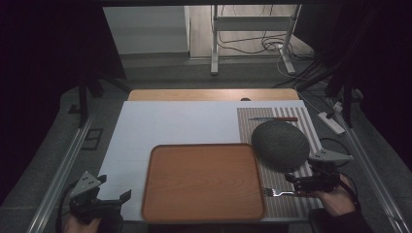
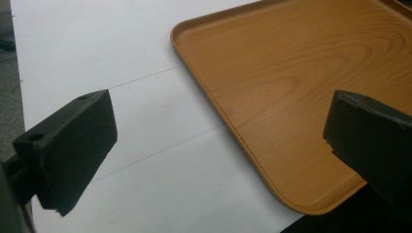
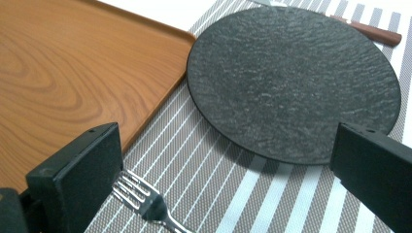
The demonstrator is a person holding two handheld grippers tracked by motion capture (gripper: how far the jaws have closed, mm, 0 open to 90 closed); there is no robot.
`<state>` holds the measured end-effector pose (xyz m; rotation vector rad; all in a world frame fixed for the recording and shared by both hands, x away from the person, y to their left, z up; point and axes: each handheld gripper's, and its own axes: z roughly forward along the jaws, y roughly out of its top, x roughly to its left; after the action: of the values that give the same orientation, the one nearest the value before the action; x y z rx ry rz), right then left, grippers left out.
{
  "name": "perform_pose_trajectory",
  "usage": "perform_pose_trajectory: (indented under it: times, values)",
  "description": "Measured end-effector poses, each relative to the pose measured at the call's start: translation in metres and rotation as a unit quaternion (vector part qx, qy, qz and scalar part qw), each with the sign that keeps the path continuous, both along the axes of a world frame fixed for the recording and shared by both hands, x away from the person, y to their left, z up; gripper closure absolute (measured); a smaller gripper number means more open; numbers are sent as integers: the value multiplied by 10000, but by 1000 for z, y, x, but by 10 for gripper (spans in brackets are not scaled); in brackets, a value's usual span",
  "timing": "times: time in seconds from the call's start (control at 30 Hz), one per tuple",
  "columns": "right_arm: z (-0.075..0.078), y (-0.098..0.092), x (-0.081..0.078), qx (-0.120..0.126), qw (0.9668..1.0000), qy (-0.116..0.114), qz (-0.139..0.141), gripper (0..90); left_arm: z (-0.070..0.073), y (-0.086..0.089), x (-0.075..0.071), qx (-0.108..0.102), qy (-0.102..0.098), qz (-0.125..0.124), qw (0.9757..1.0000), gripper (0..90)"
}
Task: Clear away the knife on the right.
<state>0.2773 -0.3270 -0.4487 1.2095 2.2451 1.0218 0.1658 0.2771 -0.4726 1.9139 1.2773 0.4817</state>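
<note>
the right tool (image 3: 228, 184) hangs low over the striped placemat (image 3: 272, 194) with its jaws apart and a fork (image 3: 145, 201) between them at the near edge, so the step in hand looks like a fork pickup: i would settle lower, centre on the handle, and close gently so it does not skid. the fork lies flat, long axis across the desk, tines toward the wooden tray (image 1: 204, 182), the black plate (image 1: 280, 144) and a knife (image 1: 274, 119) beyond. the left tool (image 1: 104, 201) waits with jaws apart, beside the tray's left edge.

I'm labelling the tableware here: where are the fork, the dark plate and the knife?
fork (image 3: 145, 200): right gripper view, on its tines.
dark plate (image 3: 294, 80): right gripper view, on its textured middle.
knife (image 1: 286, 119): high view, on its reddish-brown handle.
</note>
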Motion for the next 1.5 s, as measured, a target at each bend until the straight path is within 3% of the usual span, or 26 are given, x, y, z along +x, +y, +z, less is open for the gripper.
perform_pose_trajectory:
  times: [0.2, 0.3, 0.93, 1.1, 1.5]
  values:
    - [2, 0, 9, 55, 10000, 73, -36, 0, 0, 0, 0, -11, 7, 0, 10000, 0]
    - [3, 0, 17, 161, 9996, 225, -114, 0, 0, 0, 0, -21, 13, 4, 10000, 0]
    - [4, 0, 51, 51, 9996, 265, -72, 0, -1, 1, 2, -34, 79, 3, 10000, 4]
    - [2, -3, 61, 164, 9993, 315, -74, 0, -1, 0, 2, -25, 86, -2, 10000, 4]
    - [-2, -3, 93, -63, 9986, 478, -223, 0, -1, 0, 2, 5, 93, -13, 10000, 7]
